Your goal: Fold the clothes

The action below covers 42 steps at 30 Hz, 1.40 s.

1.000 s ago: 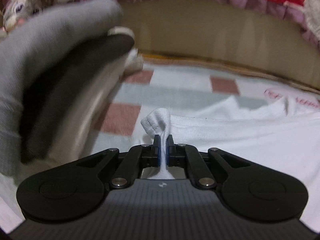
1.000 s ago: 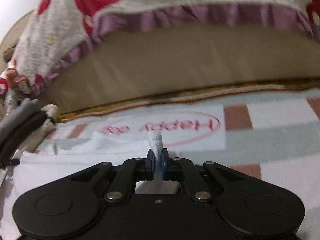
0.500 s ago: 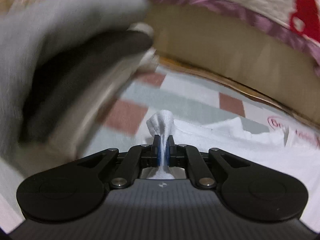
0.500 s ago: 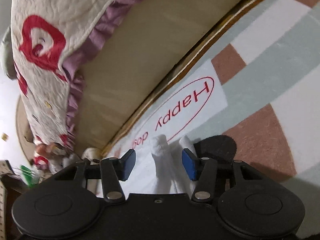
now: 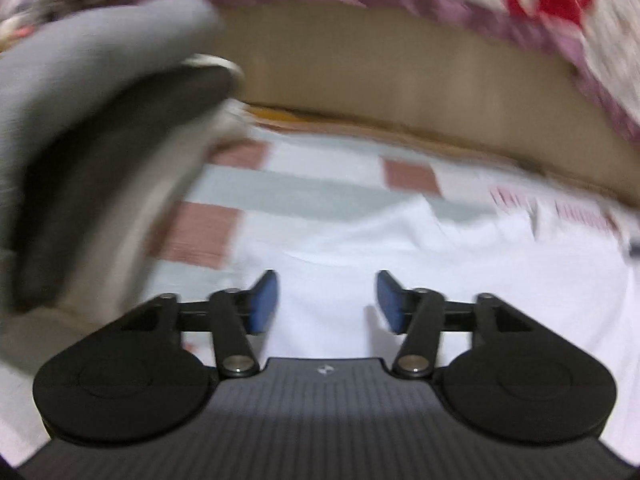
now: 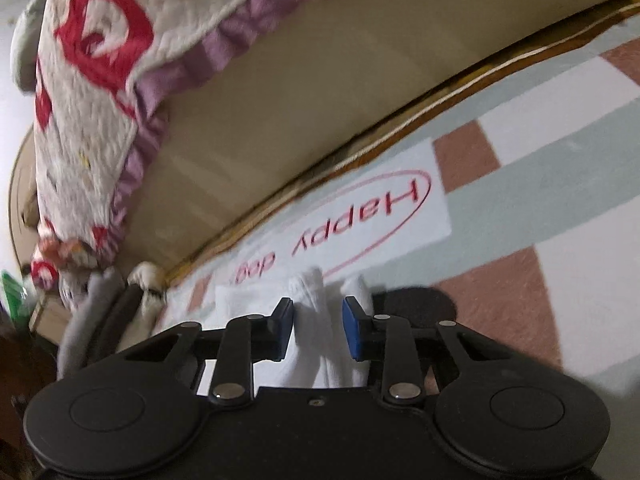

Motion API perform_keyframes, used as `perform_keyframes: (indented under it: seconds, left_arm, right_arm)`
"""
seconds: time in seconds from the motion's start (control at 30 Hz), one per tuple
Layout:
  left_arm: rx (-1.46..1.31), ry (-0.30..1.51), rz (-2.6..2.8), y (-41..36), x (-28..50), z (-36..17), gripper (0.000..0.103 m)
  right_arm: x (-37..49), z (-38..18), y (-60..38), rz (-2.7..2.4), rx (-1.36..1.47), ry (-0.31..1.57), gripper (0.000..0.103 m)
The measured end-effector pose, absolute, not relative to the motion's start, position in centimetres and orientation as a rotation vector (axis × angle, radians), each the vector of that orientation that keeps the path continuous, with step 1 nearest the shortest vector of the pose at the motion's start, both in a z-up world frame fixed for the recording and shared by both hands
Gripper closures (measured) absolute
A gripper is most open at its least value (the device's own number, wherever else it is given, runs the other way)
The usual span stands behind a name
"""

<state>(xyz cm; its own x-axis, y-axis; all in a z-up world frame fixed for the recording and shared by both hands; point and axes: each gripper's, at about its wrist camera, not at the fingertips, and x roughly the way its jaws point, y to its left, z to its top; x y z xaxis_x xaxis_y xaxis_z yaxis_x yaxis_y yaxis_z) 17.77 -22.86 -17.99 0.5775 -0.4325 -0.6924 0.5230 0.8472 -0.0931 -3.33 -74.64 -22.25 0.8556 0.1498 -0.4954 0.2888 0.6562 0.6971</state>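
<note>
Both tools now spread: left tool released the white garment lying beneath, right tool straddling it.

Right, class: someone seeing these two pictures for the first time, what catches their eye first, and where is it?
Probably the white garment spread over the checked mat, lying between the open blue pads of the left gripper and bunched between those of the right gripper. Next, the red "Happy dog" oval printed on the mat just beyond it. Above hangs a quilt with red shapes and a purple frill.
</note>
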Motion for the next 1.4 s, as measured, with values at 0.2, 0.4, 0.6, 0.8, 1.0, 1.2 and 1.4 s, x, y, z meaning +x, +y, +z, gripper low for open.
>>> perform_keyframes:
  seconds: [0.2,0.4,0.6,0.8,1.0,1.2,1.4]
  left_arm:
    - [0.299,0.846,-0.623,-27.5,18.7,-20.2,0.059]
    - [0.512,0.652,-0.605,-29.3,15.3,-17.2,0.100]
    - [0.257,0.664,-0.528,-26.9,17.3,-16.0,0.100]
    - [0.061,0.802,-0.523,-25.1,19.1,-18.3,0.100]
    - [0.125,0.797,-0.539,-25.7,18.6,-19.1,0.100]
    - [0.079,0.742,-0.475,-24.7,19.6,-17.5,0.100]
    - [0.052,0.687,-0.443,-25.0,19.3,-16.0,0.093]
  right_arm:
    - [-3.0,-22.9,-74.3,-0.074,0.861,0.589,0.070]
    - [-3.2,-23.4,-74.9,-0.061,0.970,0.568,0.052]
    - [-4.1,-24.1,-76.0,-0.055,1.103,0.498,0.047]
    - [-3.5,-23.2,-74.5,-0.004,0.942,0.505,0.073]
    - [-1.6,-22.9,-71.4,-0.022,0.685,0.590,0.072]
    - [-2.7,-20.3,-73.0,-0.069,0.691,0.429,0.097]
    - [-2.0,-21.8,-73.9,-0.198,0.748,0.591,0.082]
